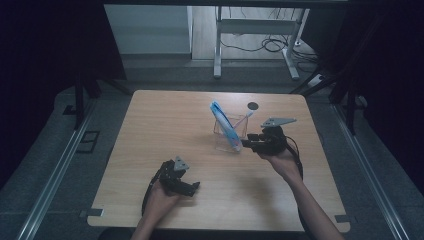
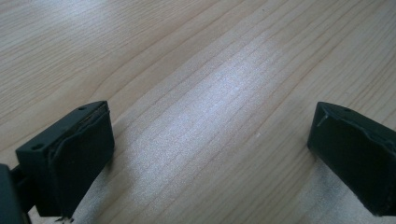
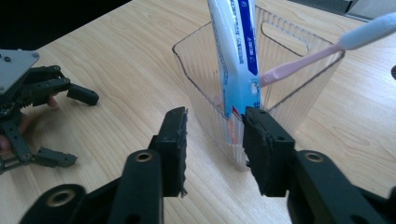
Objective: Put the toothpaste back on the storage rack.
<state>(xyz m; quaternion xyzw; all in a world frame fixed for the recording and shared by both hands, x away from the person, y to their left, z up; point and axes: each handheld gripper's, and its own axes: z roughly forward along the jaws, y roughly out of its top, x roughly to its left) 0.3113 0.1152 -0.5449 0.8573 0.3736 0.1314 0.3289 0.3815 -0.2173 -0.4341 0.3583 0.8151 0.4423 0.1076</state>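
A clear plastic holder (image 1: 231, 134) stands right of centre on the wooden worktop (image 1: 165, 125). Inside it a blue and white toothpaste tube (image 1: 225, 125) stands on end, its long axis leaning up and away to the left, and a pink toothbrush (image 1: 242, 120) slants toward the right rim. The right tool (image 3: 212, 135) sits just right of the holder, pointing at its near corner; its jaws stand partly apart, pressing on nothing. The holder lies directly ahead of it. The left tool (image 1: 186, 184) rests well apart, low on the worktop's near left, jaws wide open over bare wood. The right hand (image 1: 280, 159) is far nearer.
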